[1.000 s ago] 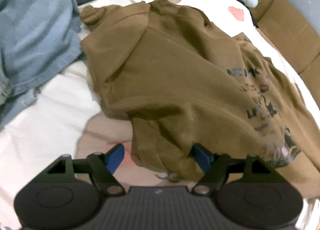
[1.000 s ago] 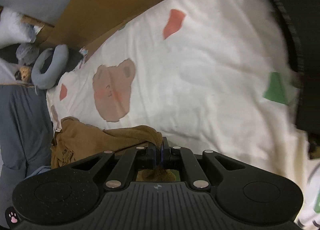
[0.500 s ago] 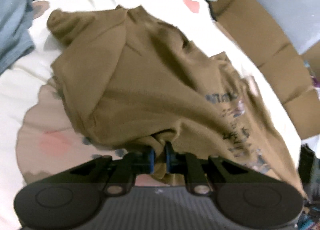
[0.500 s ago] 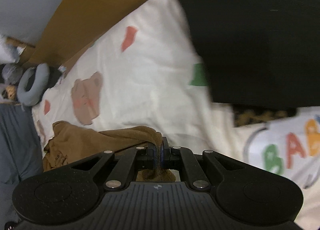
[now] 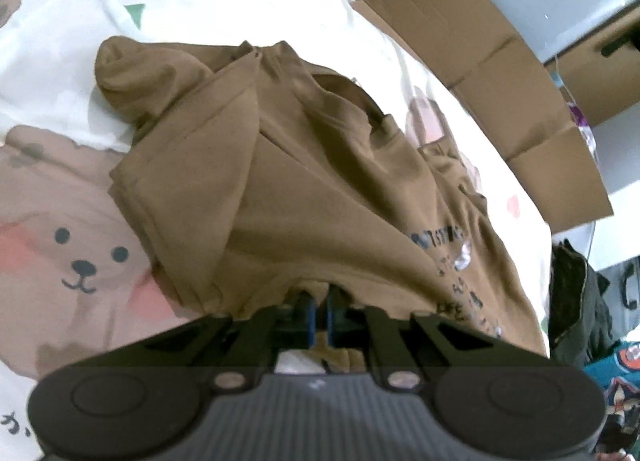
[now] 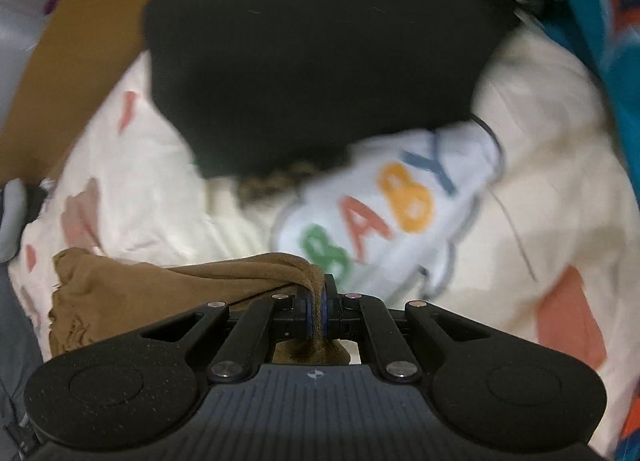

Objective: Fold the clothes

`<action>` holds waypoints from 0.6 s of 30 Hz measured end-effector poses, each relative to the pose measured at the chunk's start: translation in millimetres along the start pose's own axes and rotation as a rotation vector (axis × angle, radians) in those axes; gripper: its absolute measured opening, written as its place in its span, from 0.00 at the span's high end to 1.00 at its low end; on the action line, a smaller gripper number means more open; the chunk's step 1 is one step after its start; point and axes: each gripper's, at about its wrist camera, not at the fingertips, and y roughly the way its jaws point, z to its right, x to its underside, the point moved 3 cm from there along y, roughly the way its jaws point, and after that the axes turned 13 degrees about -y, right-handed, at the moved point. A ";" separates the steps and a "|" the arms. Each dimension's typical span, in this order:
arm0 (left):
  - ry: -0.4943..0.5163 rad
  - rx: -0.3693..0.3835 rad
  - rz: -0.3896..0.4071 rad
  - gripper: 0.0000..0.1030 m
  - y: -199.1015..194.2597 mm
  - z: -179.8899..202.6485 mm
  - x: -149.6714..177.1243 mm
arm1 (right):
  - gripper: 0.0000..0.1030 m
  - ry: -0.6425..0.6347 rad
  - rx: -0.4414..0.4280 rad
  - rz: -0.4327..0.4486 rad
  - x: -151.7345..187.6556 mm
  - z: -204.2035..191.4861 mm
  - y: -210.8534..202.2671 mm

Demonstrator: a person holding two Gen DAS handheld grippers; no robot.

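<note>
Bedsheet [image 5: 60, 73] with bear print, cardboard [image 5: 500, 61] behind. Left view: left gripper [image 5: 319, 315] pinched on near hem of brown shirt [image 5: 300, 189]; shirt runs away from fingers, rumpled. Right view: right gripper [image 6: 316, 313] clamped on shirt [image 6: 160, 285] edge, bulk trailing left; black garment [image 6: 320, 53] ahead, probably in way, blurred.

Left tongs [image 5: 319, 315] are pointing steeply down, jaws just closed, pinching brown cotton T-shirt [image 5: 304, 197]; right tongs [image 6: 316, 311] are clamping it too.
</note>
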 end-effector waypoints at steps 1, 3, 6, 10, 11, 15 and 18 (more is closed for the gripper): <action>0.004 0.000 -0.003 0.95 5.6 -0.6 -9.8 | 0.98 0.010 0.000 -0.004 3.3 3.9 1.2; 0.003 0.000 -0.006 0.95 4.8 0.8 -13.4 | 0.98 0.015 -0.004 -0.011 6.9 8.6 4.2; -0.006 0.000 -0.011 0.96 8.4 2.1 -14.2 | 0.97 0.029 -0.028 -0.041 6.4 15.5 9.4; -0.024 -0.009 -0.018 0.96 6.0 12.5 -8.0 | 0.88 0.011 -0.024 -0.028 -0.1 8.2 2.5; -0.018 -0.014 -0.013 0.96 -0.1 13.1 -6.7 | 0.77 0.003 -0.026 -0.026 -2.0 5.5 1.1; 0.013 -0.035 -0.006 0.97 -22.9 15.7 -3.6 | 0.56 -0.023 -0.051 0.004 -9.5 -2.2 -7.3; 0.027 -0.061 -0.005 0.97 -35.6 13.1 -2.4 | 0.56 -0.041 -0.090 0.032 -18.3 -11.1 -10.0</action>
